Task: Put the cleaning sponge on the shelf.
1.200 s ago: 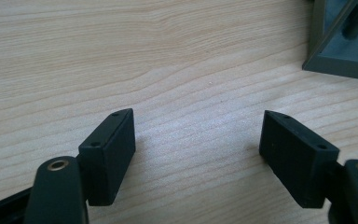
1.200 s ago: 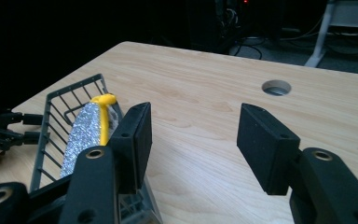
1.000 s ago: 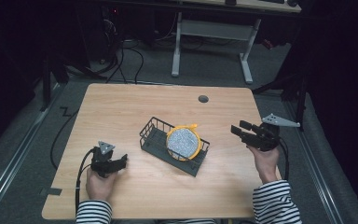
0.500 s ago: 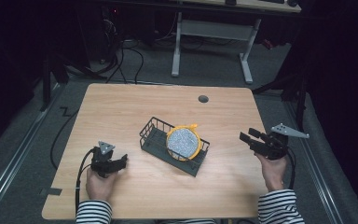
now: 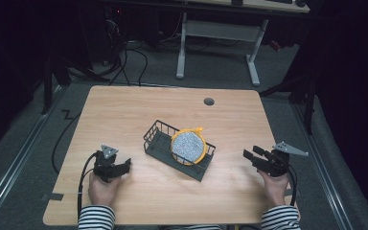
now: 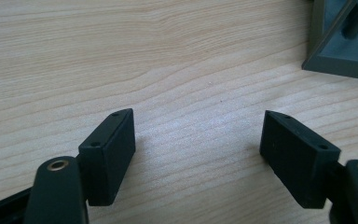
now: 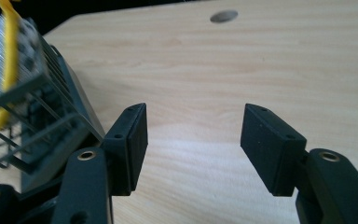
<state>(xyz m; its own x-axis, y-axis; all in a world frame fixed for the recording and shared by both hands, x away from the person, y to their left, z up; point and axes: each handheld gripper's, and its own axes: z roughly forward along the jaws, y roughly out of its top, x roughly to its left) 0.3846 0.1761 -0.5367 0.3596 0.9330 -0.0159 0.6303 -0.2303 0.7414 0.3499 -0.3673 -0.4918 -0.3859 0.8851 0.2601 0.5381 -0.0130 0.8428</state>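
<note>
step: wire basket (image 5: 178,149) with yellow-rimmed round scrubber (image 5: 188,146) is left mid-frame on tabletop (image 5: 124,110) | left tool (image 5: 123,167) released, empty | right tool (image 5: 250,156) just widened, empty | next: basket could be reached for

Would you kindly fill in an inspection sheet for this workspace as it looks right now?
Surface: wooden table, with a cable hole.
Job's things: yellow-rimmed plate standing on edge in the black wire rack.
Clutter: nothing seen.
Grippers: left gripper open, nothing between its jaws; right gripper open, jaws have just been opening, nothing between them.
Cables: black cable from the left gripper.
Surroundings: dark room, desk frame beyond.
</note>
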